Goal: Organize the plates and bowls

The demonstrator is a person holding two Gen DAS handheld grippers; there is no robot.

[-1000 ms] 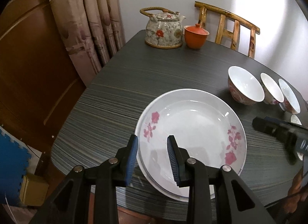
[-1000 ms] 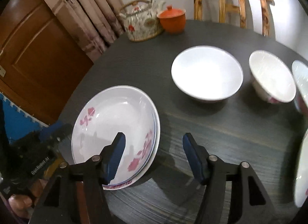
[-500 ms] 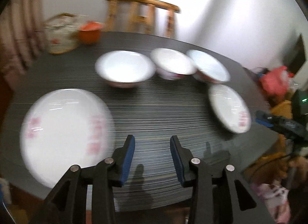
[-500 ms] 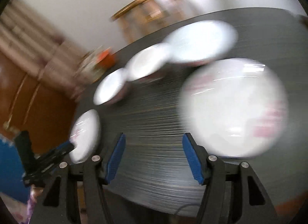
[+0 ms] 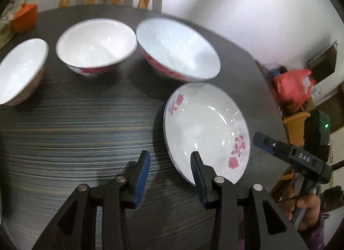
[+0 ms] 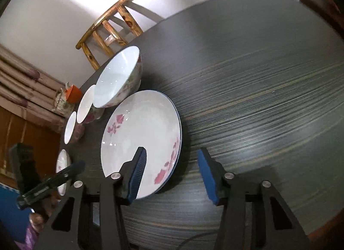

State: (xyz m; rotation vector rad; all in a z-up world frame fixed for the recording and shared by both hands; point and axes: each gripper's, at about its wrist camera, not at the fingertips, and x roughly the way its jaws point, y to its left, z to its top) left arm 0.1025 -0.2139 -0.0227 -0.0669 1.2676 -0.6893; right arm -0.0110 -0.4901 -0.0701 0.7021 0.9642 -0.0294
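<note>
The big dark table (image 5: 75,133) holds a flowered plate (image 6: 142,142) near its edge. Three bowls (image 5: 96,45) sit in a row behind the plate. The right gripper (image 6: 171,171) is closing around the plate's rim, not yet pinching. The left gripper (image 5: 169,174) stands apart, empty, at the plate's other side.

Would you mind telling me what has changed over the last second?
Both grippers swung from the stacked plates to the lone plate. The right gripper now straddles its rim, fingers closing but not yet touching; the left gripper hovers open beside it. Nothing was grasped. Plates and bowls stayed put.
</note>
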